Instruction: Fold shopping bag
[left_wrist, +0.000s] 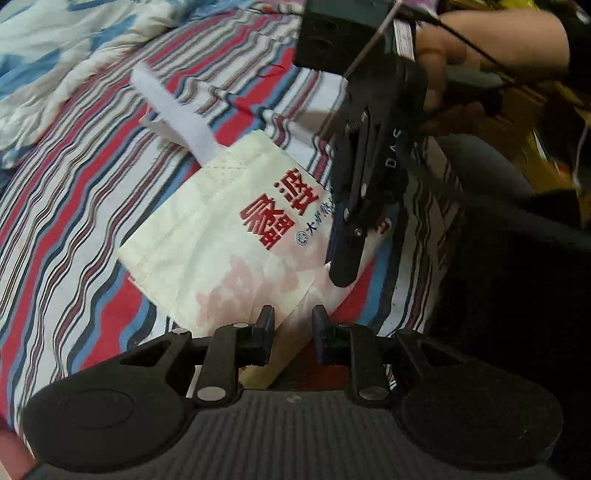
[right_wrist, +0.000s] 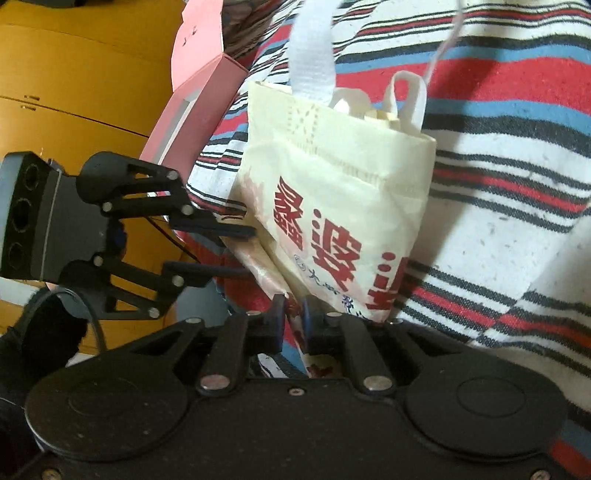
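The cream shopping bag (left_wrist: 221, 236) lies on a striped bedsheet (left_wrist: 74, 206), already narrowed by folding, its red lettering facing up and its white handles (left_wrist: 173, 110) trailing off the far, open end. A pale blue-and-white cloth (left_wrist: 55, 48) is bunched at the far left of the bed, and a pink box (right_wrist: 192, 110) stands off the bed's edge near yellow cardboard (right_wrist: 74, 74).

The right tongs (right_wrist: 291, 314) are clenched on the bag's near bottom edge, with the fabric pinched between the 2 pads and a crease running up from that point. The left tongs (left_wrist: 291, 321) stand released: their pads sit apart over the bag's near corner, with cloth beneath the gap but not pressed. In the right wrist view the left tongs reach in from the left, level with the bag's side edge.

The step in hand seems to be carrying the bottom end over toward the mouth. To do it well, the left tongs would need to close on the other bottom corner before any lift, so both corners travel together and the edge stays straight. Lifting by the right grip alone would likely twist the bag and undo the side folds. The handles are best tucked inside the outline first, or they will stick out of the finished packet.
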